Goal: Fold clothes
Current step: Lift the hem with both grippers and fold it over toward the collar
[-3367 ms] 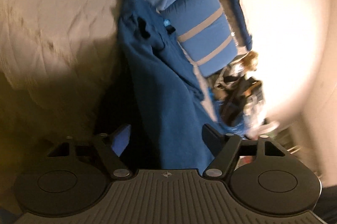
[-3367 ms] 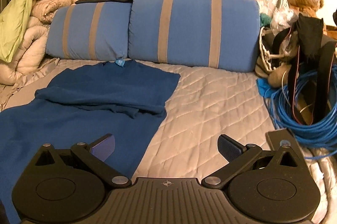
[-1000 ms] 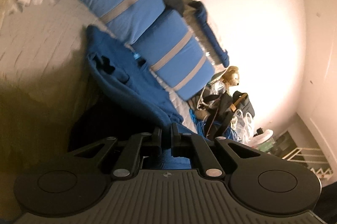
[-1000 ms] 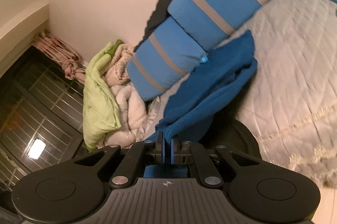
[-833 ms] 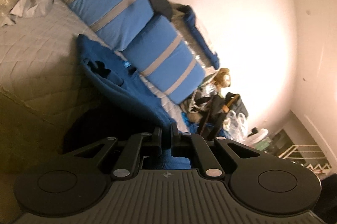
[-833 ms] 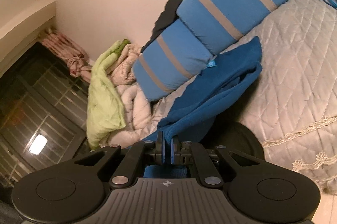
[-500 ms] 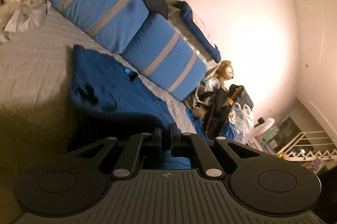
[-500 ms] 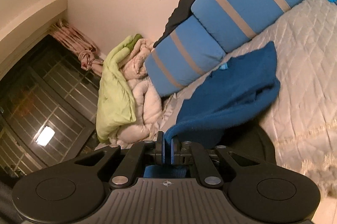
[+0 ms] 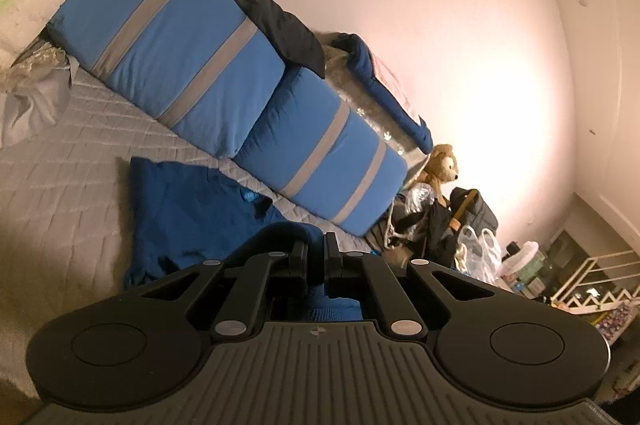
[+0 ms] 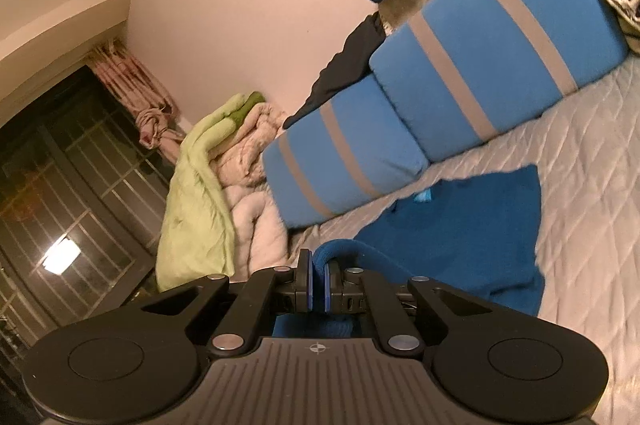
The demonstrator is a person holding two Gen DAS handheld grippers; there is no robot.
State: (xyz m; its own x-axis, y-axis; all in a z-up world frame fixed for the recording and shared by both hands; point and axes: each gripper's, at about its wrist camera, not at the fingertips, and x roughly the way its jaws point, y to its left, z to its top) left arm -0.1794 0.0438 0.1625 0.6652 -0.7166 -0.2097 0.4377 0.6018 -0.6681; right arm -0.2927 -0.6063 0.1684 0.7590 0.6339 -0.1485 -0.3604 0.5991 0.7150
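Blue garment lies on the bed below the striped pillows; left tongs and right tongs, each clamped on its hem, have carried it forward since seconds ago, apparently doubling it over.

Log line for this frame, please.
phase: mid-fold | left gripper: shut on blue garment | right gripper: shut on blue garment | surface: quilted bed

Home bedroom, quilted bed, striped pillows, teddy bear
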